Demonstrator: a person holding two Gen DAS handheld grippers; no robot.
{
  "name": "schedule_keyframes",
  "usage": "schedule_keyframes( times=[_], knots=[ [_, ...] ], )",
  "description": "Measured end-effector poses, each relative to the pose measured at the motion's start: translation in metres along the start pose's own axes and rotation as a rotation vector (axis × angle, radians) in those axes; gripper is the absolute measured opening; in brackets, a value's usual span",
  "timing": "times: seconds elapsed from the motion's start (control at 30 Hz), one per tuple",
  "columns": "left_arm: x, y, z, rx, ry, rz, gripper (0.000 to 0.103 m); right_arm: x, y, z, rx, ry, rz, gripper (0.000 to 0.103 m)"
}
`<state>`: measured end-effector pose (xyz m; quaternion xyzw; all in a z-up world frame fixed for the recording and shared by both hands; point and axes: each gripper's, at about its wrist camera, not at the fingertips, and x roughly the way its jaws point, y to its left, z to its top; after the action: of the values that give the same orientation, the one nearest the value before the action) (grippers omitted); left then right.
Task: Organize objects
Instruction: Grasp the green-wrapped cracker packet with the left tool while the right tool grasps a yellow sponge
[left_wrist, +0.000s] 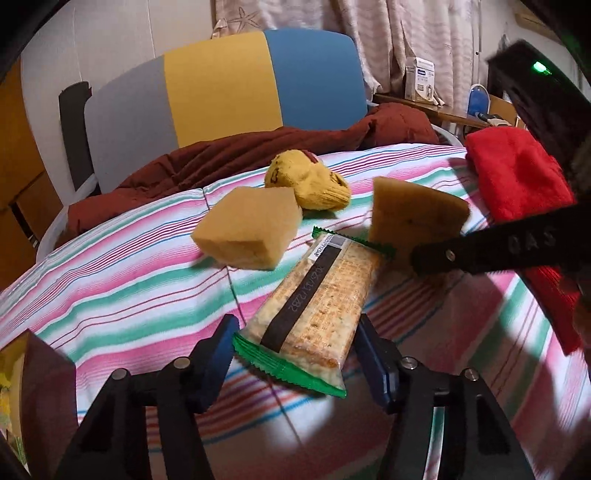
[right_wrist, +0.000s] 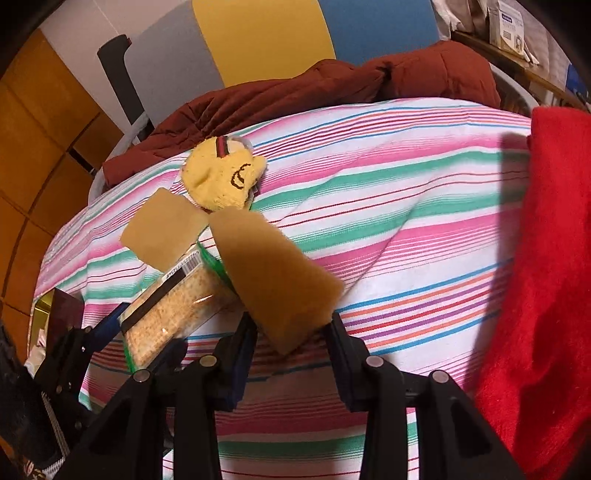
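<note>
Two grips live at once here. The left gripper (left_wrist: 295, 354) has its jaws either side of the near end of the cracker pack (left_wrist: 314, 310), blue pads at the wrapper's edges; whether they are squeezing or just bracketing it, I cannot tell, though the right view shows the pack raised off the bed (right_wrist: 388, 184), so I'd judge it held. The right gripper (right_wrist: 291, 332) is clamped on a sponge (right_wrist: 277, 280), pinching only its near corner, most of the block sticking out in front and tilted.

That's the first worry: a corner pinch on soft foam. It can compress and squirt free, or swing as the hand moves. And look how close things are: from the left view the held sponge (left_wrist: 413, 221) sits right at the far end of the pack, touching or nearly so. Move either hand without minding the other and one item knocks the other loose.

The pack is the second risk. Slick film, gripped at one end, long body cantilevered out; too little squeeze and it slides, too much and the crackers inside break.

A second sponge (left_wrist: 247, 232) lies on the striped sheet just beside the pack, with a yellow sock (left_wrist: 310, 184) right behind it. Both sit under the likely travel path, easy to clip and scatter. The red cloth (right_wrist: 546, 258) lies along the right side, near the right gripper's swing. And the soft bed gives uneven support on set-down.
</note>
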<state>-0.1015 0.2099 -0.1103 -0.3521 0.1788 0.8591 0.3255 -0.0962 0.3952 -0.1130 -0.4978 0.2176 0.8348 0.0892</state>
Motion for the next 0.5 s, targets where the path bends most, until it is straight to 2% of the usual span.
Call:
schedule_keyframes(
  times=[0.27, 0.37, 0.5],
  knots=[
    [-0.023, -0.009, -0.018, 0.015, -0.031, 0.032, 0.058, -0.003, 0.011, -0.002, -0.052, -0.025, -0.040, 0.035],
    [-0.033, -0.002, -0.026, -0.032, -0.047, 0.039, 0.057, -0.008, 0.018, -0.001, -0.074, -0.042, -0.032, 0.034],
    [-0.048, 0.013, -0.040, -0.143, -0.052, 0.007, 0.056, -0.013, 0.032, -0.003, -0.117, -0.060, -0.012, 0.034]
  ],
)
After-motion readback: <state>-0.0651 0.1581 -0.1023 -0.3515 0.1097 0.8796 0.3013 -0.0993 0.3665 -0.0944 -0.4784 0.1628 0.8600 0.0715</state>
